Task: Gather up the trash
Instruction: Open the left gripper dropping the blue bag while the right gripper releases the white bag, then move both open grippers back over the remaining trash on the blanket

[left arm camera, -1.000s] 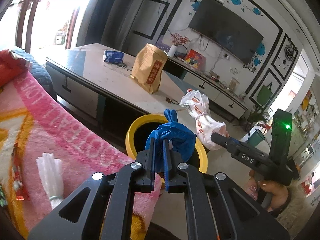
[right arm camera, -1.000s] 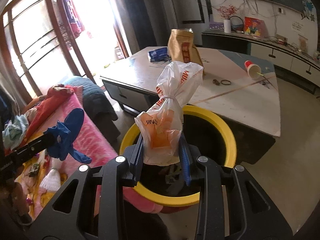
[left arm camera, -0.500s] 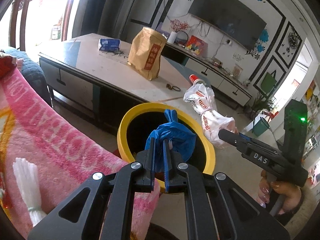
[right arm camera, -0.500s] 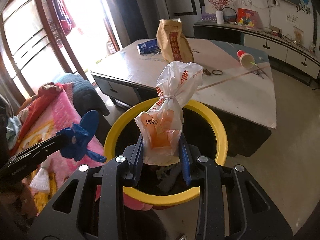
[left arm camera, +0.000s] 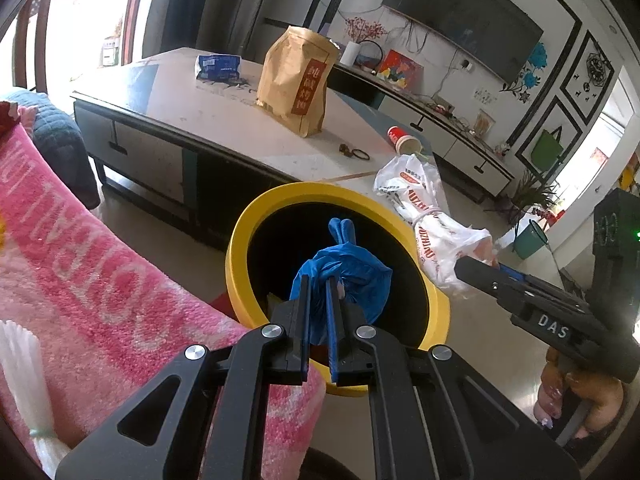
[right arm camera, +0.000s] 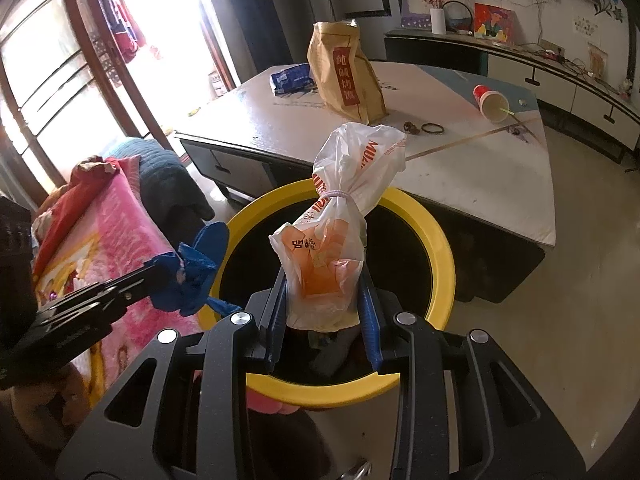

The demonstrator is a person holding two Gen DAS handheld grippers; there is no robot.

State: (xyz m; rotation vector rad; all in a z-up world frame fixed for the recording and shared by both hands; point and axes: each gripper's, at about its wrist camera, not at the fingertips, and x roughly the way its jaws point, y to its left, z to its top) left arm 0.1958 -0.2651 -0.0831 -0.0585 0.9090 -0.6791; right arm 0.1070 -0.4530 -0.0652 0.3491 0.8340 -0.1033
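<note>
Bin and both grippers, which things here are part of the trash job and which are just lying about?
In the job:
- bin
- left gripper, shut on blue bag
- right gripper, shut on white bag

Lying about:
- paper bag
- cup
- blue packet
- pink blanket

Yellow bin (right arm camera: 440, 248) bottom dark — contents unclear; white bag (right arm camera: 320, 264) lower end behind jaws.
</note>
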